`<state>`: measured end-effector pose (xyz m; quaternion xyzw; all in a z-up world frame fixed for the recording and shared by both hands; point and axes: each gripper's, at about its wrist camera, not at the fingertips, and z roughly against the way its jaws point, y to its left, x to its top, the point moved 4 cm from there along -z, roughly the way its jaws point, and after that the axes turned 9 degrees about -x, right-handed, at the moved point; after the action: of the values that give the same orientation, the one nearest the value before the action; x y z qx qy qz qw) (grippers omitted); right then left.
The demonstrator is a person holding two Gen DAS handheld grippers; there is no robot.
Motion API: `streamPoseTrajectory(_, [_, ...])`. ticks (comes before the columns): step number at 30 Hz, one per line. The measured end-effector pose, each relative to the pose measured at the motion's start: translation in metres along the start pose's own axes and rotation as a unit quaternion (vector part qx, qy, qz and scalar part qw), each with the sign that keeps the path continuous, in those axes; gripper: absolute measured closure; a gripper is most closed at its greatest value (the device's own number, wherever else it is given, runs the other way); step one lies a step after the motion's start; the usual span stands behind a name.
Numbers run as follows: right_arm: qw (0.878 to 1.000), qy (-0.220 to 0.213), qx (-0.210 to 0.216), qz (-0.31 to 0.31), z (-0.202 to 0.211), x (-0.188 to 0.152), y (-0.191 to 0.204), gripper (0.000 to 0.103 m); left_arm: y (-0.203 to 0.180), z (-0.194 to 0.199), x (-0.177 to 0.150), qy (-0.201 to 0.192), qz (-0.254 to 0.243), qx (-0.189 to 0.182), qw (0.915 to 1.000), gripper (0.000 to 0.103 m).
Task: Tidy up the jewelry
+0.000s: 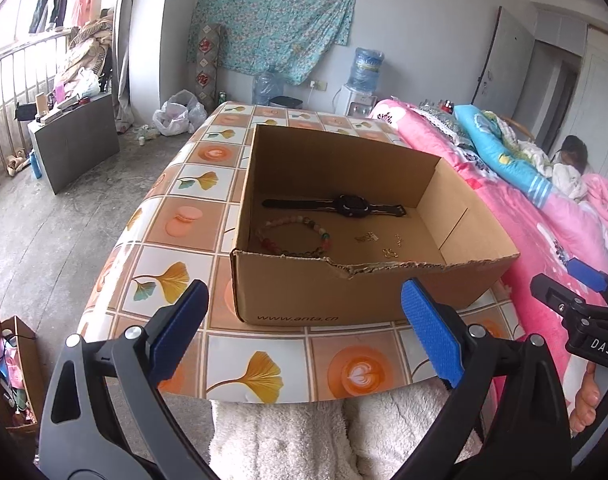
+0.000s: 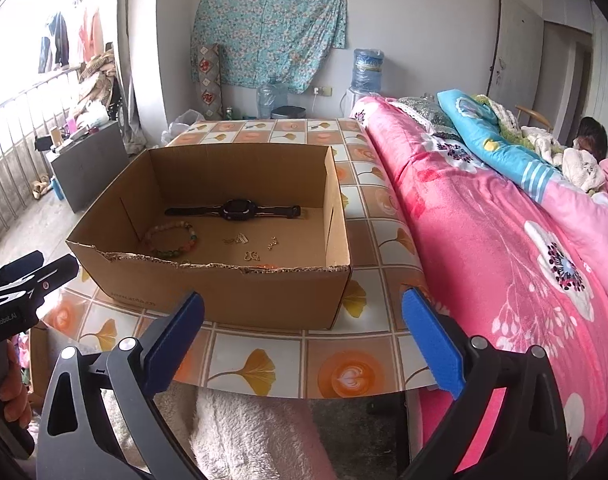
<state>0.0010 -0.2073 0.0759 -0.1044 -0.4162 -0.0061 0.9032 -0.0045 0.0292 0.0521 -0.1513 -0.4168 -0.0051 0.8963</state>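
Note:
An open cardboard box [image 1: 320, 296] [image 2: 232, 296] stands on the tiled table. Inside lie a black watch [image 1: 346, 205] [image 2: 236, 210], a bead bracelet [image 1: 294, 236] [image 2: 171, 240] and small gold pieces [image 1: 390, 252] [image 2: 252, 256]. My left gripper [image 1: 304, 332] is open and empty, held in front of the box's near wall. My right gripper [image 2: 304, 340] is open and empty, in front of the box's right corner. The right gripper shows at the right edge of the left wrist view [image 1: 576, 292]; the left gripper shows at the left edge of the right wrist view [image 2: 28, 280].
The table [image 1: 256, 372] [image 2: 264, 364] has a patterned cloth. A bed with a pink quilt [image 1: 552, 240] [image 2: 504, 260] runs along its right side. A white fluffy fabric [image 1: 304, 436] [image 2: 244, 432] lies below the table's near edge. A paper bag [image 1: 12, 372] stands at the left.

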Motion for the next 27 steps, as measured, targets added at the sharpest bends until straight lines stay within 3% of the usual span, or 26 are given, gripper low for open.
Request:
streamPoseTrajectory(4, [0.999,0.004,-0.030,0.011,-0.006,-0.004,0.003,0.006,0.001,-0.006,-0.004,0.009,-0.010,0.036,0.9993,0.010])
streamPoseTrajectory(13, [0.999,0.032,-0.022,-0.007,-0.019,-0.009,0.003,0.006,-0.005,-0.003,-0.006,0.009,-0.040,0.080,0.9959,0.010])
streamPoseTrajectory(21, [0.999,0.028,-0.008,-0.012,-0.018,-0.010,0.005,0.007,-0.008,-0.006,-0.006,0.022,-0.032,0.061,0.9974,0.010])
streamPoseTrajectory(27, [1.000,0.028,0.003,-0.014,-0.017,-0.012,0.004,0.006,-0.007,-0.013,-0.011,0.041,-0.033,0.071,0.9961,0.010])
